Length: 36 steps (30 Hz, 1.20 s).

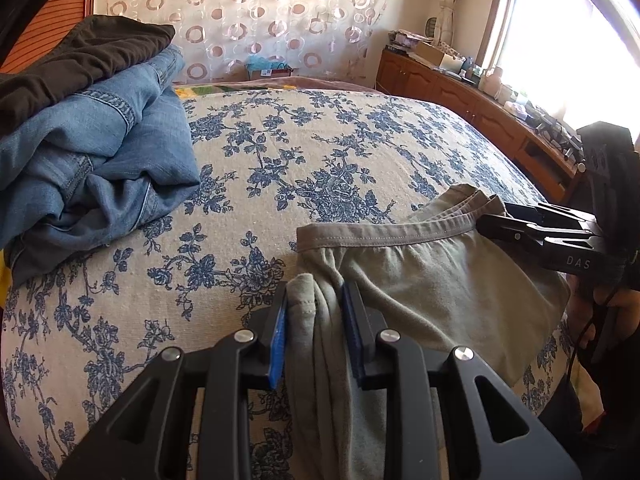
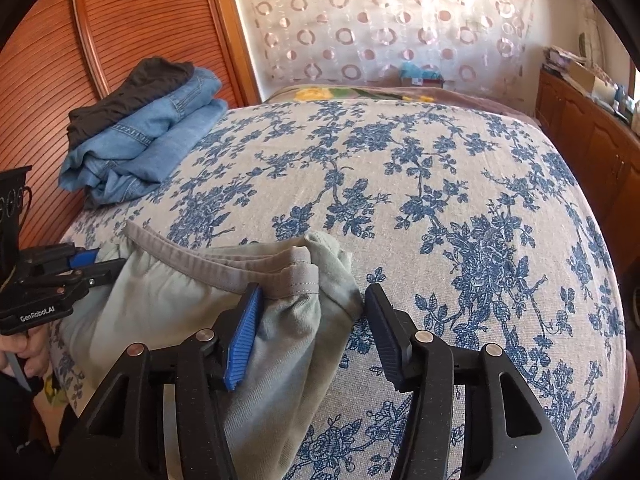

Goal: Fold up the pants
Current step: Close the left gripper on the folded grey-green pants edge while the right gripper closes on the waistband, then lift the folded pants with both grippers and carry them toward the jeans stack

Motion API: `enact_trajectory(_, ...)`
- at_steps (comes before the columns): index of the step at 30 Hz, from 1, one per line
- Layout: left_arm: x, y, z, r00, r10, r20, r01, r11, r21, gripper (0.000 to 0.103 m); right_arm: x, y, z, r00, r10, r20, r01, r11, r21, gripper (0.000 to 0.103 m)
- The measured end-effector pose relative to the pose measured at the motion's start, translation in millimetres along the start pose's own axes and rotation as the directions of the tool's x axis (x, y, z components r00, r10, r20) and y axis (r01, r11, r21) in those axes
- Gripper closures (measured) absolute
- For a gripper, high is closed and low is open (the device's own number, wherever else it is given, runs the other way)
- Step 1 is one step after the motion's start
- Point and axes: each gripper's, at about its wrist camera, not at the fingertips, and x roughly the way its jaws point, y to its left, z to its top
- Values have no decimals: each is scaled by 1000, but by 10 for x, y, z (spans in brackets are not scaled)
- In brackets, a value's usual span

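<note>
- grey pants (image 1: 432, 280) bunched at 6 o'clock of bed (image 1: 320, 152); soft, light, floppy.
- left gripper (image 1: 314, 320) clamps a cloth fold.
- right gripper (image 2: 312, 320) half open around waistband (image 2: 248, 258); grip there.

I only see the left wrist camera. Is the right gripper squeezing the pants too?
Observer: No. The right gripper is open. Its blue pad touches the waistband, and the other finger stands apart over the bedspread.
Operator: Is any cloth between them?
Observer: Yes, a bunched corner of the pants lies in the gap.
Operator: Can you see my left gripper from there?
Observer: Yes. The left gripper is at the pants' far corner, with a hand on its handle.
</note>
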Motion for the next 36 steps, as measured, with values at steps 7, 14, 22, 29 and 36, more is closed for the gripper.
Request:
enact_trajectory(7, -15, 4, -16, 1000, -4, 8, 4, 1000, 3, 79, 33, 45, 14, 1000, 1, -19, -2, 1000, -24, 46)
enact_trajectory(14, -59, -12, -24, 999, -27, 17, 27, 1000, 7, 83, 46, 117, 10, 998, 51, -39, -53, 996, -65, 62)
enact_trajectory(22, -229, -34, -53, 997, -59, 51, 59, 998, 2, 91, -65, 125, 55, 989, 135, -57, -137, 990, -33, 86)
enact_trajectory(29, -458, -66, -9, 991, -64, 115, 64, 998, -4, 94, -398, 323, 174, 990, 139, 36, -135, 986, -99, 88)
enact_trajectory(36, -701, -75, 88, 979, -41, 199, 44, 999, -8, 94, -621, 412, 340, 984, 142, 108, -127, 983, -132, 89)
